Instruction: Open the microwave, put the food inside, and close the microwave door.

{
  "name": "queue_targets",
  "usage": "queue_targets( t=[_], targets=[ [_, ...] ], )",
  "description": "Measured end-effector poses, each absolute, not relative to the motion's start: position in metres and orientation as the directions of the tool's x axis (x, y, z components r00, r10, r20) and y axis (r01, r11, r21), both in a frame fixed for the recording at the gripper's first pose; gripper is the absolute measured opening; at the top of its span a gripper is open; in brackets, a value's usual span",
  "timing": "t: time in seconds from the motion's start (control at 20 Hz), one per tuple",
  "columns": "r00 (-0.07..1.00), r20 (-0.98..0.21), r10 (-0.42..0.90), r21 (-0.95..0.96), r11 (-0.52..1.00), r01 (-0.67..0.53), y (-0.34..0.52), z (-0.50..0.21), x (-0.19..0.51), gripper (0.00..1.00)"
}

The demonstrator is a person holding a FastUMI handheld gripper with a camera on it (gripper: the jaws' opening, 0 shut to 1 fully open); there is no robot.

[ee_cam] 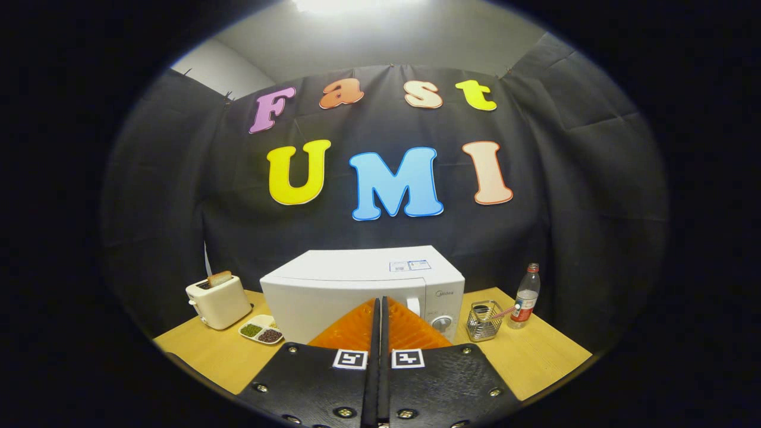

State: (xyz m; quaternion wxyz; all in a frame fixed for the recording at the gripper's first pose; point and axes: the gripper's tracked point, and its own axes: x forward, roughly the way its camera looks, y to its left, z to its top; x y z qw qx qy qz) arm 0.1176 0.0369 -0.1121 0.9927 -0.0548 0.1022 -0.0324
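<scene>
Your gripper [379, 304], fingers pressed together and empty, points at the closed Midea-branded microwave [362, 285] at twelve o'clock.

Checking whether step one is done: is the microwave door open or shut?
Shut. The microwave door lies flush with its front, no cavity visible. The hand-held gripper, fingers closed together on nothing, sits just before it.
</scene>
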Motion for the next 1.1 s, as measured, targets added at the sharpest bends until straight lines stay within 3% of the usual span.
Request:
queue_targets(
  t=[0.35, 0.45, 0.55, 0.6, 0.65, 0.7, 0.75, 1.1],
  targets=[
    [0.982, -0.160, -0.095, -0.142, 0.987, 0.072, 0.040, -0.096, 0.053, 0.01],
    [0.983, -0.156, -0.098, -0.134, 0.988, 0.077, 0.042, -0.096, 0.037, 0.05],
    [0.985, -0.156, -0.074, -0.115, 0.992, 0.056, 0.050, -0.097, 0.024, 0.31],
    [0.986, -0.153, -0.070, -0.113, 0.992, 0.053, 0.052, -0.097, 0.019, 0.58],
    [0.986, -0.150, -0.070, -0.115, 0.992, 0.053, 0.051, -0.098, 0.014, 0.72],
    [0.986, -0.151, -0.077, -0.121, 0.991, 0.059, 0.051, -0.098, 0.008, 0.95],
    [0.986, -0.150, -0.073, -0.120, 0.991, 0.055, 0.053, -0.099, 0.008, 0.99],
    [0.991, -0.116, -0.061, -0.135, 0.990, 0.045, 0.064, -0.088, 0.003, 0.99]
  ],
)
